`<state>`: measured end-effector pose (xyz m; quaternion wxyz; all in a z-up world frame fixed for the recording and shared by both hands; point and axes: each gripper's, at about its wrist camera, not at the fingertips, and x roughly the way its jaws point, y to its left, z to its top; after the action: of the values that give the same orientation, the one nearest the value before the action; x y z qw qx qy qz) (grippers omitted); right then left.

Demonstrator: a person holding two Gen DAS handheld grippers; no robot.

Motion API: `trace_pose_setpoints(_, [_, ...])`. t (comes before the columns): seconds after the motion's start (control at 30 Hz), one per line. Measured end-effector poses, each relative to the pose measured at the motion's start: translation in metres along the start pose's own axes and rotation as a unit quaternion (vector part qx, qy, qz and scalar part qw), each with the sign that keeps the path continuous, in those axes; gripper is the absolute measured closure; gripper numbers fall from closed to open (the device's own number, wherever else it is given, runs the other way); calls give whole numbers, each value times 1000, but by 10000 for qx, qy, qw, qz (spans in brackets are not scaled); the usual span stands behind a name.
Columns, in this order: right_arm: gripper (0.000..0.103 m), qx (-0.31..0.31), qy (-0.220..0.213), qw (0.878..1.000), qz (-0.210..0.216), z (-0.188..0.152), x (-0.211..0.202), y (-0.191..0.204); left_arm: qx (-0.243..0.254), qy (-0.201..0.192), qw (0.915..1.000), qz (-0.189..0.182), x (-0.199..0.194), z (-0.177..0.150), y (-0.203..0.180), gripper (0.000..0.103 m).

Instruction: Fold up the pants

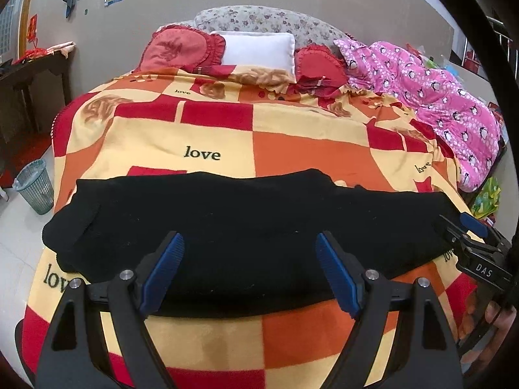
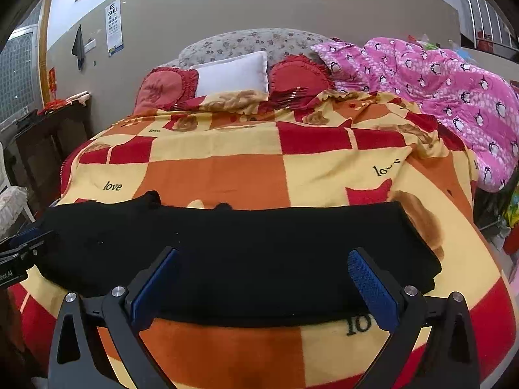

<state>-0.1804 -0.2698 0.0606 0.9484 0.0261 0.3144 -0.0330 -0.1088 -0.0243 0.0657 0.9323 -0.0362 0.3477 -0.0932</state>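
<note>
left gripper (image 1: 249, 272): your left tool fills the bottom of the left wrist view, its two blue-padded fingers (image 1: 163, 272) spread wide with nothing between them; its tip also shows at the left edge of the right wrist view.
right gripper (image 2: 259, 288): your right tool fills the bottom of the right wrist view, fingers likewise spread wide and holding nothing; in the left wrist view it enters from the right edge, its blue tip at the right end of the pants.
pants (image 1: 246, 227): the black pants lie flat as a long band across the lower middle of both views, just beyond the fingertips, on the near part of the bed; their left end is broader and rumpled, their right end squarer.
blanket (image 1: 292, 149): a checked red, orange and cream cover printed with "love" lies under the pants and fills the centre of each frame.
pillows: a white pillow (image 1: 259, 52) sits at upper centre, between two red frilled cushions (image 1: 178, 48).
headboard (image 1: 266, 19): a flowered padded panel stands behind the pillows at the top.
pink quilt (image 1: 431, 90): a penguin-print quilt is heaped along the upper right.
waste basket (image 1: 34, 186): a mesh bin stands on the floor at the left edge.
side table (image 1: 35, 74): a dark table stands against the wall at upper left.
eye chart (image 2: 114, 27): it hangs on the wall at upper left.
</note>
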Motion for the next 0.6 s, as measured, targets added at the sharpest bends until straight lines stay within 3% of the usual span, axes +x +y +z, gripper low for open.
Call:
trace_pose_setpoints(0.37, [0,-45,259,9996,-107,-2,7,-3,-81,61,9999,-30,0,1,4,20])
trace_pose_setpoints(0.6, [0,334,549,9979,3,-9,14,-20,-158,220,9996,58,6,0,14,19])
